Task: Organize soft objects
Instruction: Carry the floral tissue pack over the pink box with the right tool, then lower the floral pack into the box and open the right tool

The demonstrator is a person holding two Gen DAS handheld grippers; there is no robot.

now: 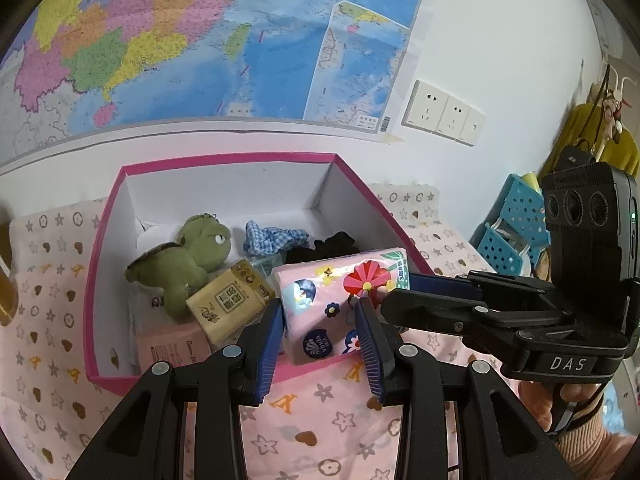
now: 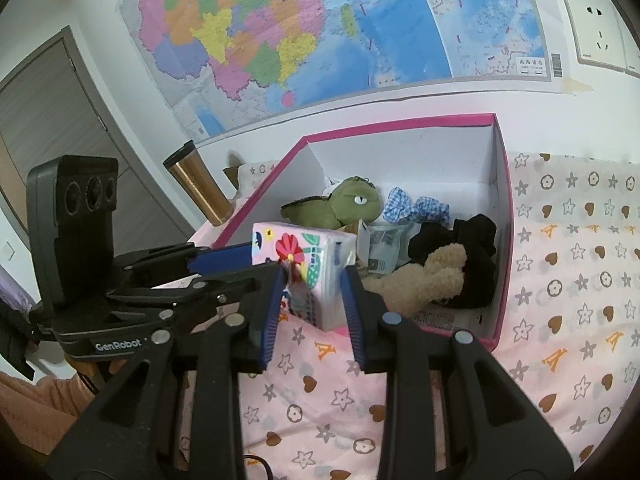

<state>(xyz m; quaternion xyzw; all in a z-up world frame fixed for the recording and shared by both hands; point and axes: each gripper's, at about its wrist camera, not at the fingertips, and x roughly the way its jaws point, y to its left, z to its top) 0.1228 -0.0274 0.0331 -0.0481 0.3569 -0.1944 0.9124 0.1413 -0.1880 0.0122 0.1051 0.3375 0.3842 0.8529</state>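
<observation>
Hovering over the near rim of the pink-edged box (image 1: pixel 105 240), a floral tissue pack (image 1: pixel 340 300) is clamped by both grippers at once. Left gripper (image 1: pixel 320 320) pinches its near end between blue pads; right gripper (image 2: pixel 310 292) grips it from the other side, jaws narrowed onto the wrapper. Long axis runs away from the left gripper toward the box interior – the pack lies directly ahead of both, neither clearly nearer. Box contents: green plush turtle (image 1: pixel 192 256), blue gingham scrunchie (image 1: pixel 272 236), black cloth item (image 2: pixel 464 256), beige plush (image 2: pixel 424 280), tan tissue pack (image 1: pixel 230 300). Surround – pink patterned cloth (image 1: pixel 320 420), wall map (image 1: pixel 200 40).
</observation>
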